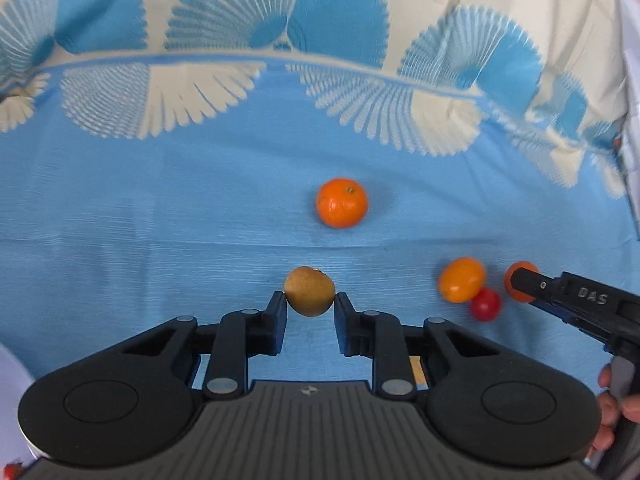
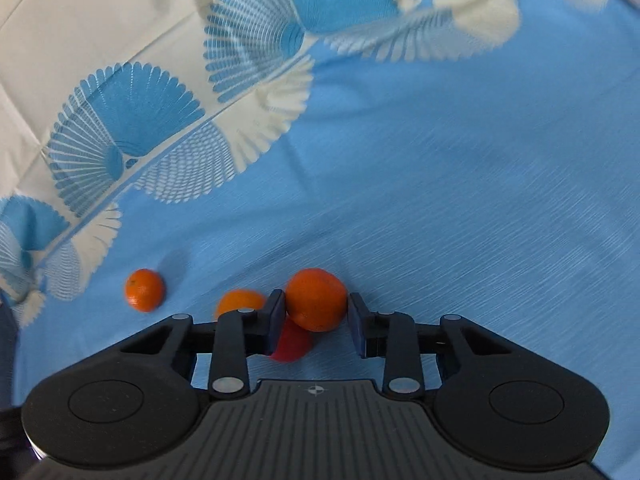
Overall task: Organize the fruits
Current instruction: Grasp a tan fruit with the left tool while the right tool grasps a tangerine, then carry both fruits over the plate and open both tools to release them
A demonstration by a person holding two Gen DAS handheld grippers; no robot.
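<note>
The left gripper [image 1: 310, 296] is closing its jaws against a small brownish-yellow fruit [image 1: 309, 291]; both fingertips are touching the fruit's sides, so it is gripping it at the tips. The fruit is sitting low over the blue tablecloth [image 1: 160, 208], and whether it is lifted clear of the cloth cannot be told.

The right gripper [image 2: 316, 304] is standing with a round orange [image 2: 316, 299] between its fingers. The left fingertip [image 2: 275, 308] is lying against the orange's side; on the other side a thin strip of cloth is showing between the fruit and the finger, so a firm two-sided grip cannot be confirmed. In the left wrist view this same gripper [image 1: 524, 280] is entering from the right edge, with a person's fingers [image 1: 608, 400] wrapping its handle, and its tip is covering part of the orange [image 1: 516, 276].

Directly under the right gripper's left finger, a red fruit [image 2: 294, 344] is lying on the cloth, touching or just beside the orange. An oval orange fruit [image 2: 238, 302] is sitting just left of that finger, partly hidden by it. Another orange [image 2: 145, 290] is lying well apart to the left, alone on the cloth.

The cloth is carrying white and blue fan patterns [image 1: 280, 12] along its far border.
</note>
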